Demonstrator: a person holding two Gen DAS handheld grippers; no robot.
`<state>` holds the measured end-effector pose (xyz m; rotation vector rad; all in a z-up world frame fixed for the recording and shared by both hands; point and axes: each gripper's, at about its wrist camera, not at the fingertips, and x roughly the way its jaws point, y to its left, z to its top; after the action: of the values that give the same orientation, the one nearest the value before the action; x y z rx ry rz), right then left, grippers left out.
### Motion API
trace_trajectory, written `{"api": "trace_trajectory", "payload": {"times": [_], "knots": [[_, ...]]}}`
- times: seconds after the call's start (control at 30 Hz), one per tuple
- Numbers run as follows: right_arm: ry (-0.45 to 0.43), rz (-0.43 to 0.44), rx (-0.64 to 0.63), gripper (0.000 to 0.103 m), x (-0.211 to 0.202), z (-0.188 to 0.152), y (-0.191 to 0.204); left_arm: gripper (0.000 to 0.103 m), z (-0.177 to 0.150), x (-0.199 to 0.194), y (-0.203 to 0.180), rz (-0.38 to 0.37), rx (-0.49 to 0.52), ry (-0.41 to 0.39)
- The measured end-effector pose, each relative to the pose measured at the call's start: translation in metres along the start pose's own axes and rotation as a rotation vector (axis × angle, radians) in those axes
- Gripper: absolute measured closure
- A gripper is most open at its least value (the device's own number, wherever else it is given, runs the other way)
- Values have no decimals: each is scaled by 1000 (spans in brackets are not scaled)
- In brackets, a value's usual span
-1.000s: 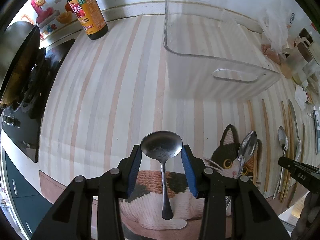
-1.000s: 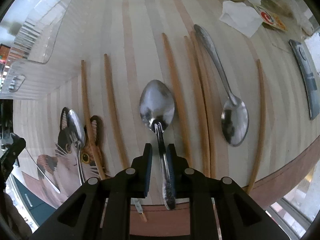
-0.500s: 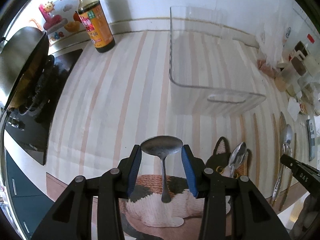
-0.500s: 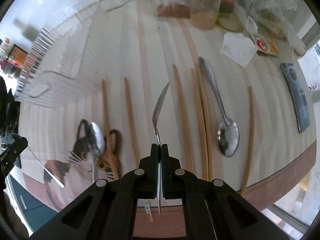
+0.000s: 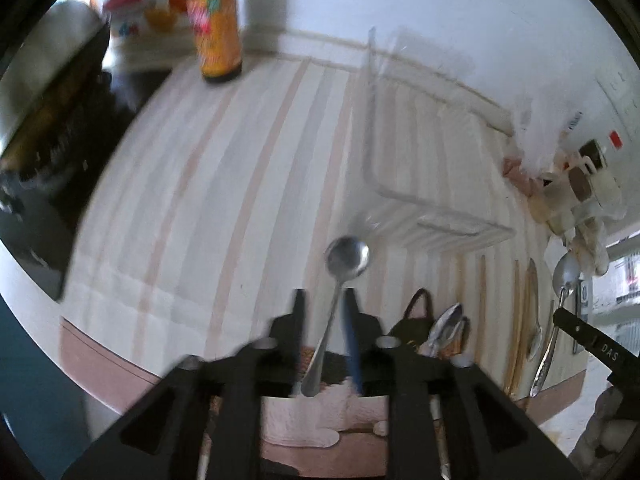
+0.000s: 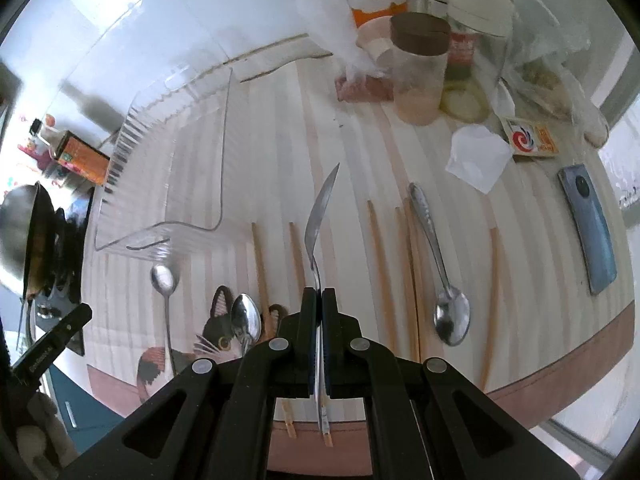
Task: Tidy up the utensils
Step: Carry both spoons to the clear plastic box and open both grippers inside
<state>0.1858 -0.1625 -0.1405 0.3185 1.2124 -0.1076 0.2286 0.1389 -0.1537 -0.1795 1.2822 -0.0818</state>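
My left gripper is shut on the handle of a steel spoon, bowl forward, raised above the striped counter. My right gripper is shut on a second spoon, seen edge-on and lifted above the counter. A clear plastic bin stands ahead and left; it also shows in the left wrist view. Two more spoons and several wooden chopsticks lie on the counter. The left gripper's spoon shows in the right wrist view.
A cat-print mat lies at the front edge. A sauce bottle and a stove with a wok are at the left. Jars, a tissue and a phone crowd the right.
Both grippers have risen with their spoons. The left jaws have closed in on the spoon handle, and the left view has swung toward the bin. The right spoon stays edge-on.
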Motion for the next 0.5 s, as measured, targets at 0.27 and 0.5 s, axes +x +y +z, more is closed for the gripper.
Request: {"api": "trace_trajectory", "payload": {"times": [0.27,0.5], "knots": [[81,-29,18,101,50,-11,-10,64,-3,66,-2,-6,89,129],[114,-88,59,101,80,-10,-27,46,1,96,-38,-16,178,103]]}}
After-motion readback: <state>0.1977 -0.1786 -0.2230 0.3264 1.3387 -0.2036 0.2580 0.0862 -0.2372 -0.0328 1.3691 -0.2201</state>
